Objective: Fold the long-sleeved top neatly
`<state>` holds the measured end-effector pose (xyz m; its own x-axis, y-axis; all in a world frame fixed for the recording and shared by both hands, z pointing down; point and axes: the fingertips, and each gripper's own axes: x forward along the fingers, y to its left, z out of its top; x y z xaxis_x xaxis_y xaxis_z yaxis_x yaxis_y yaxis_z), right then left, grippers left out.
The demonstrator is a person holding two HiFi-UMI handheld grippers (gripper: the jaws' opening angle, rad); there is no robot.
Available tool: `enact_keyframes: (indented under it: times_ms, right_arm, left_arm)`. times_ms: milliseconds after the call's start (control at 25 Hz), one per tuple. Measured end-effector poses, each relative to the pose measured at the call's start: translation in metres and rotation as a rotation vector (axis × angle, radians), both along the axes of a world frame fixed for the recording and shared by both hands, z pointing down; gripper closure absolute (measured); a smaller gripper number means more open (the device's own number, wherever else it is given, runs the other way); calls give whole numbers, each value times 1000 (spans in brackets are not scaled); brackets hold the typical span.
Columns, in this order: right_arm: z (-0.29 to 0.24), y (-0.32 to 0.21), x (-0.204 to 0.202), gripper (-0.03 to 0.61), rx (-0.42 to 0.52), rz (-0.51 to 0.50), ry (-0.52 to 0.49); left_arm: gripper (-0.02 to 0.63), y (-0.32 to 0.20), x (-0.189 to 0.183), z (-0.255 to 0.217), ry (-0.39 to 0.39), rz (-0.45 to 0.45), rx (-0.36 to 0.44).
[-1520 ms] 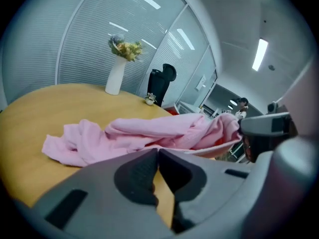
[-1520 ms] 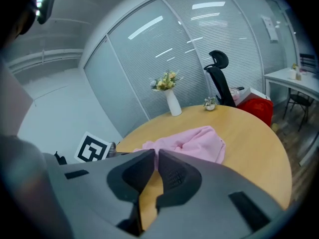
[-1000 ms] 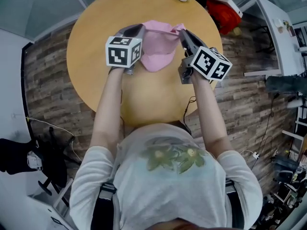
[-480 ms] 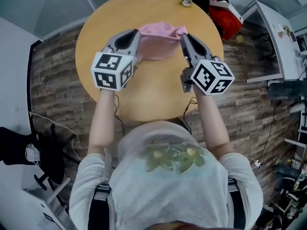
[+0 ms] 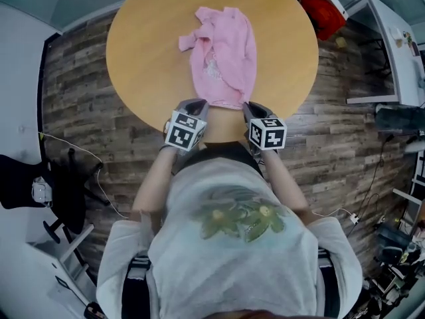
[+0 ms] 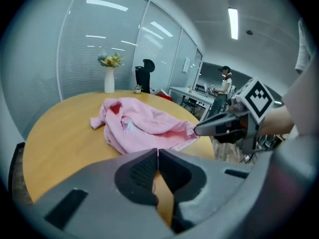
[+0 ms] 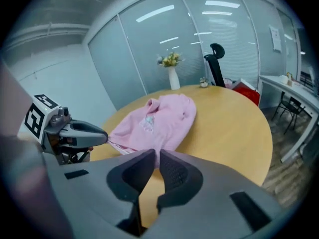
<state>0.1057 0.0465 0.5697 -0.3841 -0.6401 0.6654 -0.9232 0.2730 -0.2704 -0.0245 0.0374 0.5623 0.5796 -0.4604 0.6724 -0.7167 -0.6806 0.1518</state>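
Pink cloth lies stretched along the one round wooden table [image 5: 143,42]: a single long-sleeved top [image 5: 224,55], its collar end far from the person, one sleeve bunched out to the left, its hem at the table's near edge. There are two grippers, and one white vase [image 7: 173,77] of flowers stands at the table's far side. The left gripper [image 6: 158,151] has its jaws pressed together on the hem's left corner. The right gripper [image 7: 155,152] is pinched down to a thin slit with pink fabric caught between the tips at the hem's right corner. Half a second earlier the top hung crumpled between the two grippers above the middle of the table. Now it is laid out lengthwise on the wood, and both grippers have dropped and drawn back to the near edge, close in front of the person.
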Motion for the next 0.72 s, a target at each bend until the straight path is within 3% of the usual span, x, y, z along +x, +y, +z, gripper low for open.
enact_keyframes:
  times_ms: [80,120,160,200,280,360,560,720]
  right_arm:
    - [16,15,-2,530,-65,-44,-5]
    - [20,21,-1,494,-95,-64,-11]
    - [21,25,2,437,-115,-76,-17]
    - [20,27,7,421,-123,-80,-21]
    - [13,22,20,416,-108,-78,-19]
    - [5,10,27,416,-79,-94,-1]
    - [-2,-30,10,416,-34,-209,74]
    - [16,-49,-17,414,-75,-313,121]
  left_arm:
    - [604,11,1,18,-18,16,-14]
    - [599,16,1,24,-28,33,-26]
    - [566,21,0,28,-41,56,-41]
    - [516,25,-2,30,-59,84,-56]
    - [477,26,-11,32,-121,135,-51]
    - [462,16,-25,36,-248,203,18]
    - [433,-23,-44,59,-656,495,252]
    - [426,-47,-38,66,-836,662,448]
